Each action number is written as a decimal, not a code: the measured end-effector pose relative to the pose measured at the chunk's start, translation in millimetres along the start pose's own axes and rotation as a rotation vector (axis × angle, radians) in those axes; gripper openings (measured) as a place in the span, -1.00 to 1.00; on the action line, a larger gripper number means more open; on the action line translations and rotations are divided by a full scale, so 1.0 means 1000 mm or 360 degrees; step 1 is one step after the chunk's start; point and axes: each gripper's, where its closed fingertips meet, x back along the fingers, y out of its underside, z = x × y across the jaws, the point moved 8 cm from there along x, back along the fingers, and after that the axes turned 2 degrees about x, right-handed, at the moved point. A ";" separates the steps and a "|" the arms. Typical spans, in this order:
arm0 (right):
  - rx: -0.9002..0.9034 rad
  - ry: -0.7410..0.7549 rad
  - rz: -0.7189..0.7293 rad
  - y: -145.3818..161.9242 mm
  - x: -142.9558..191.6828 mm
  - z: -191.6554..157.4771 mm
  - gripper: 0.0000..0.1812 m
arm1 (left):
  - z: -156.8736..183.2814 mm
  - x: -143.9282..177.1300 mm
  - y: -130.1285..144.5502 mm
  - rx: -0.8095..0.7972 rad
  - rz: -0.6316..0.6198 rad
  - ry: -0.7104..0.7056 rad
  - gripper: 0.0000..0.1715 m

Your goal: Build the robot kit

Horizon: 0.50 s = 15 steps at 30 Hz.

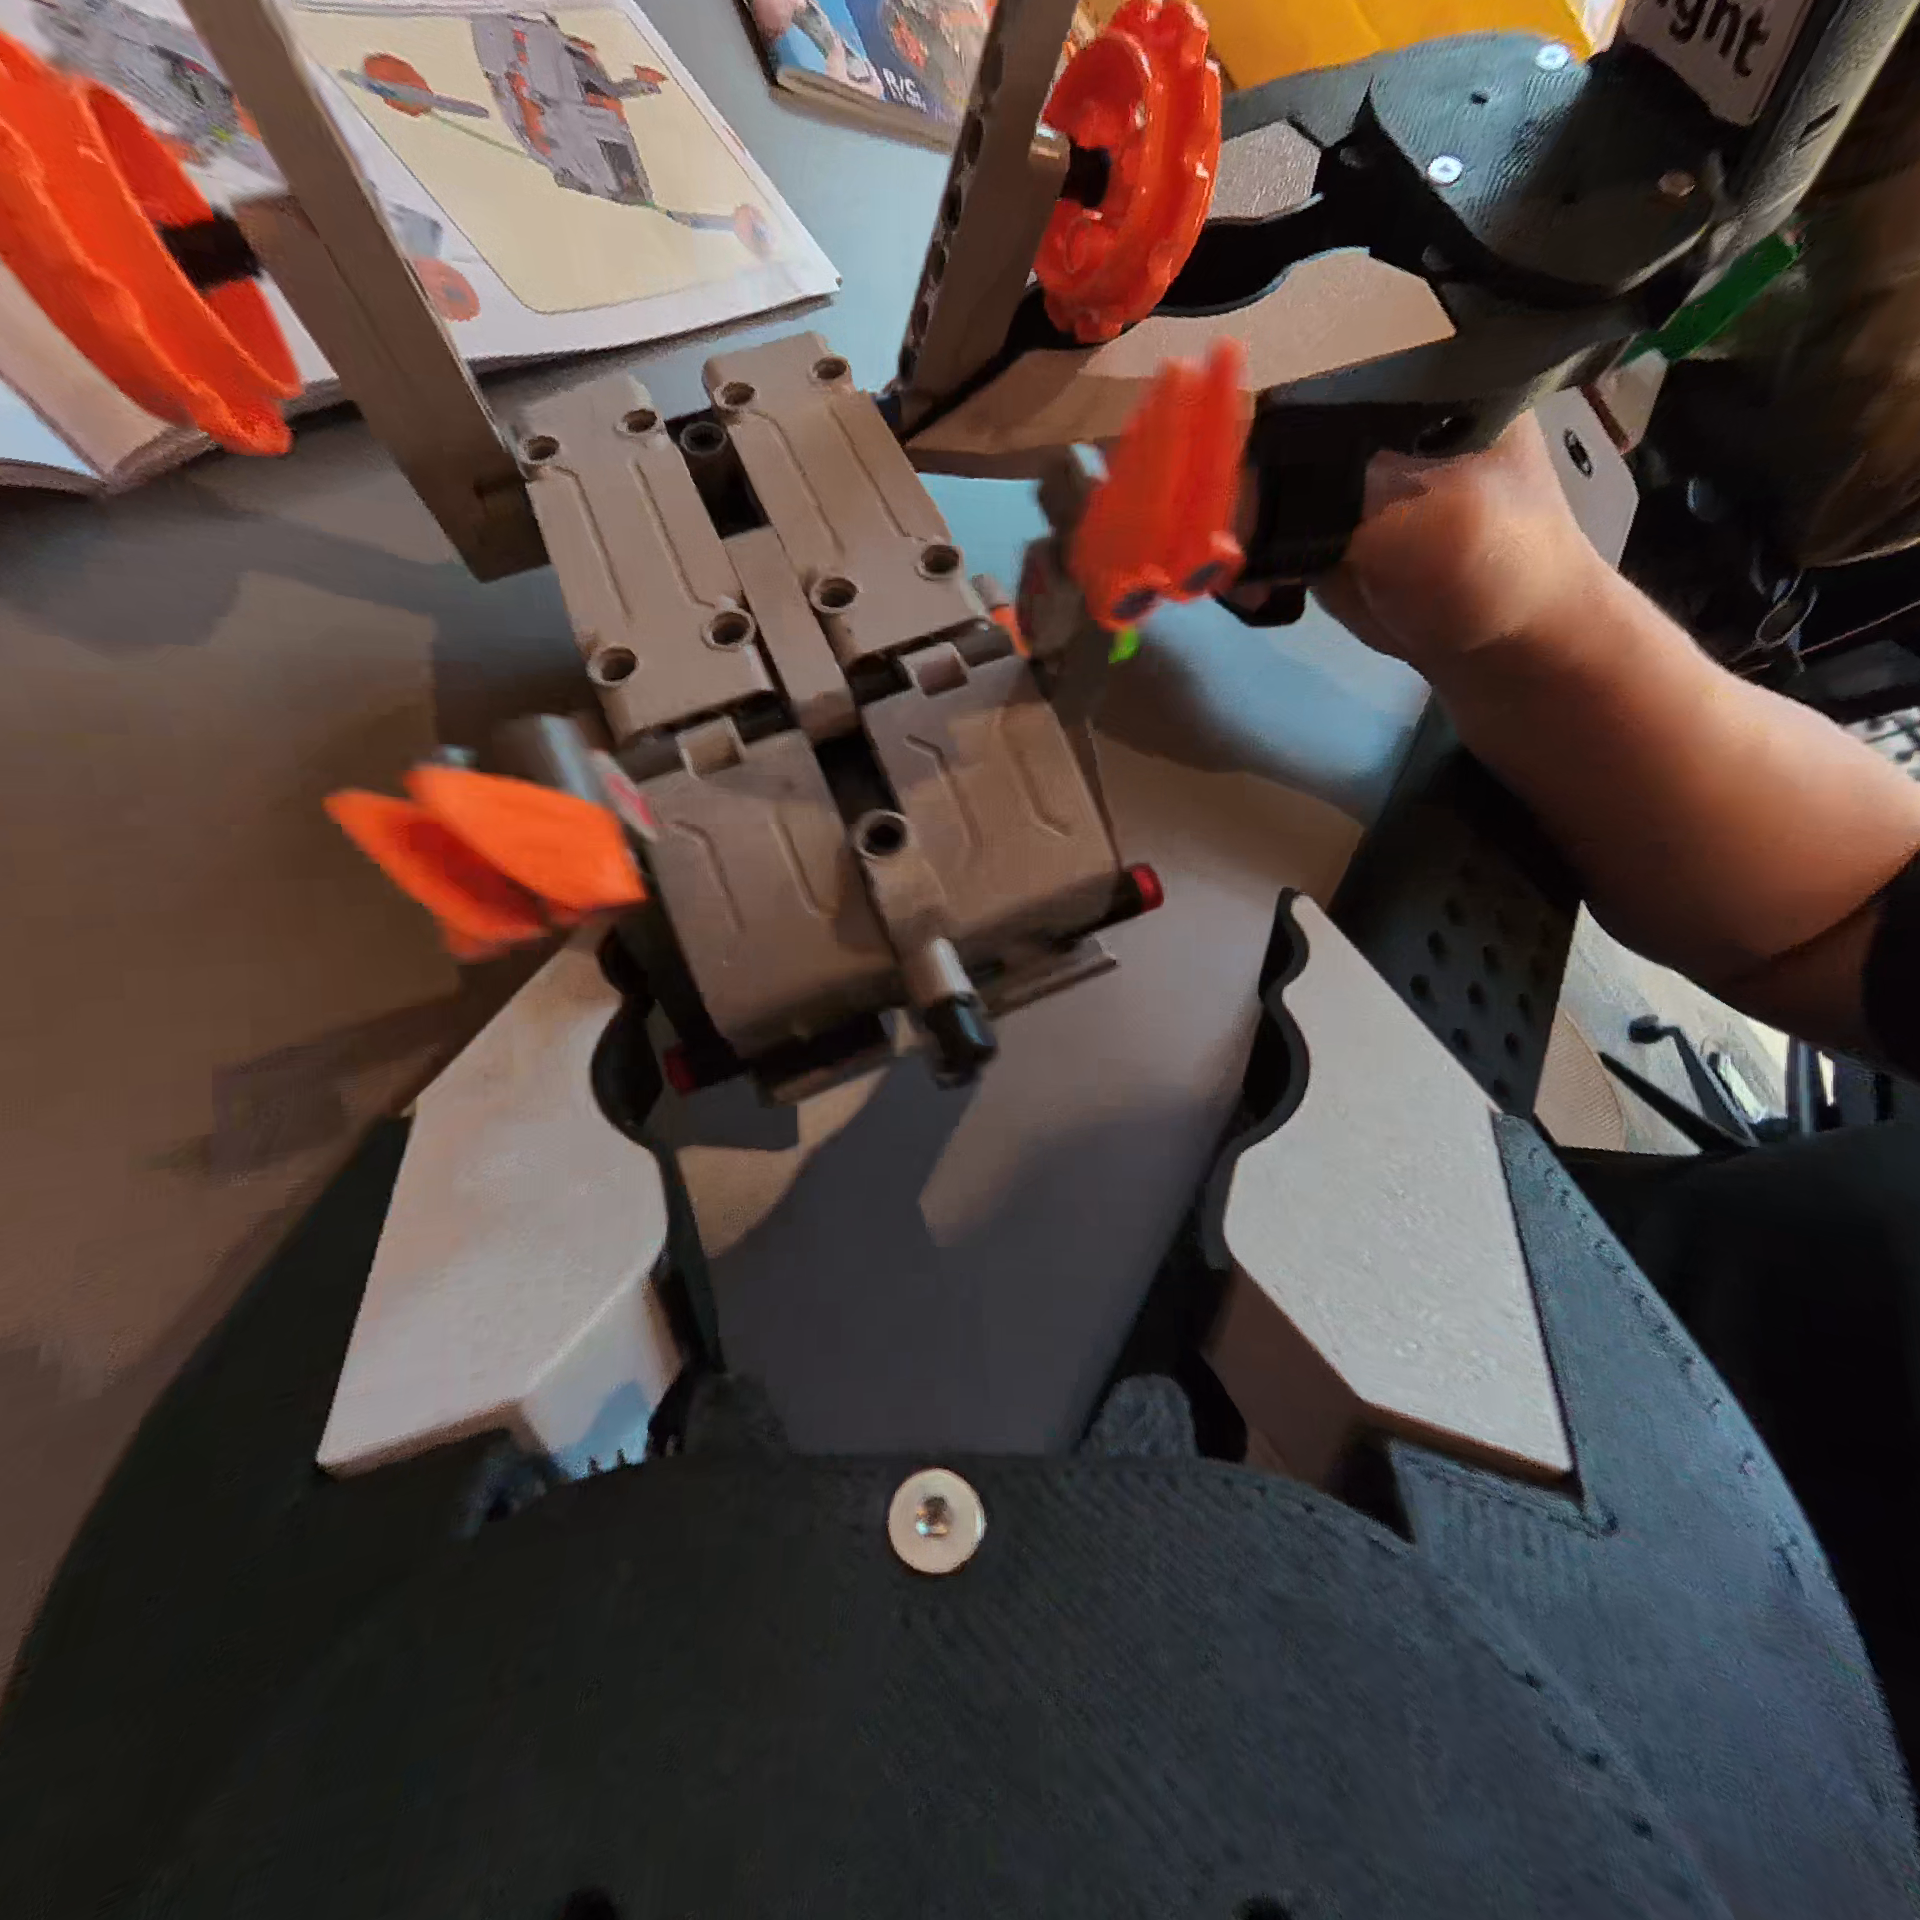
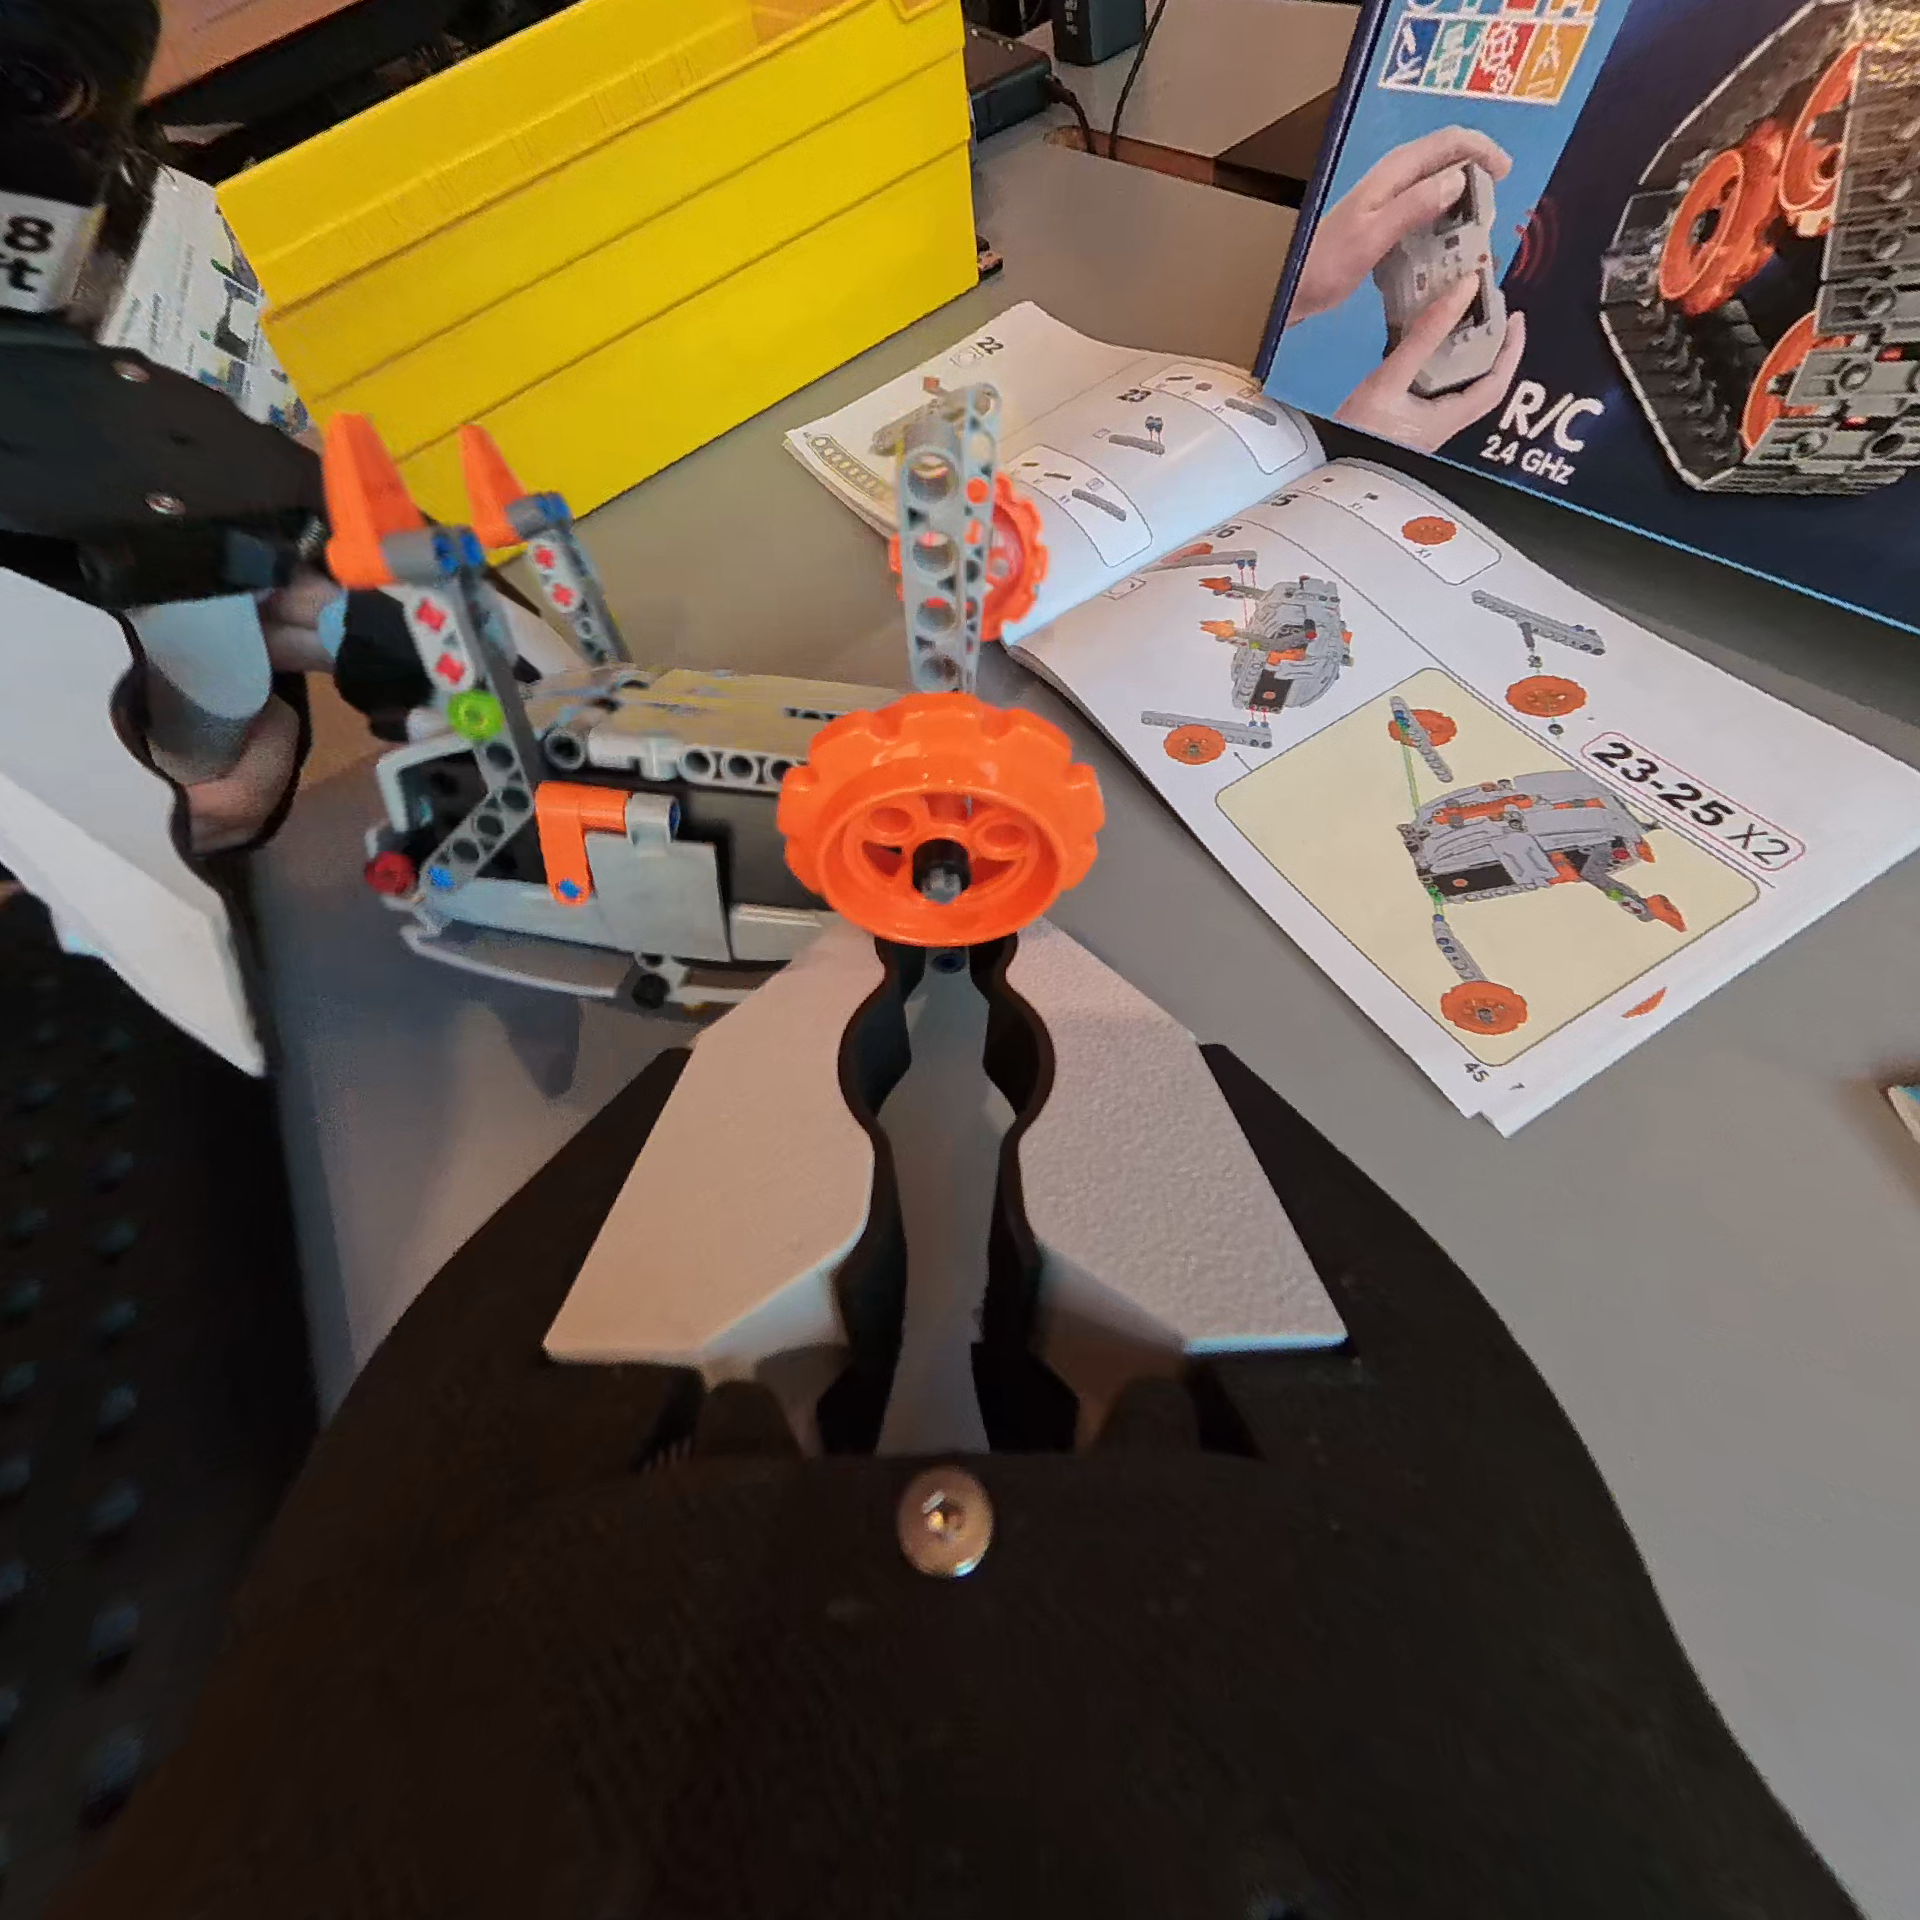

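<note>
While my right tongs (image 2: pixel 940 971) pinch the grey holed beam (image 2: pixel 940 561) below its orange toothed wheel (image 2: pixel 935 821), the beam stands upright. My left tongs (image 1: pixel 935 1049) are spread, apparently just touching the grey brick-built model (image 1: pixel 831 748) lying lengthwise ahead on the surface (image 2: pixel 1558 1299).

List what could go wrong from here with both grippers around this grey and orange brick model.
1. The right gripper pinches only the thin beam beneath the orange wheel; the beam might twist or pop off the model.
2. The left gripper is open, so the model may slide on the table when pushed.
3. The booklet lies close and could get swept.
</note>
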 end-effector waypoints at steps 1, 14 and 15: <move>-0.0009 -0.0019 0.0011 -0.001 0.000 -0.001 -0.93 | -0.001 0.007 -0.001 0.0006 0.0032 -0.0006 0.37; 0.0077 -0.0004 -0.0004 -0.013 -0.005 -0.009 -0.93 | -0.032 0.079 -0.065 -0.0089 0.0302 -0.0096 0.66; 0.0090 0.0004 -0.0004 -0.013 -0.006 -0.010 -0.93 | -0.034 0.075 -0.072 -0.0071 0.0224 -0.0022 0.67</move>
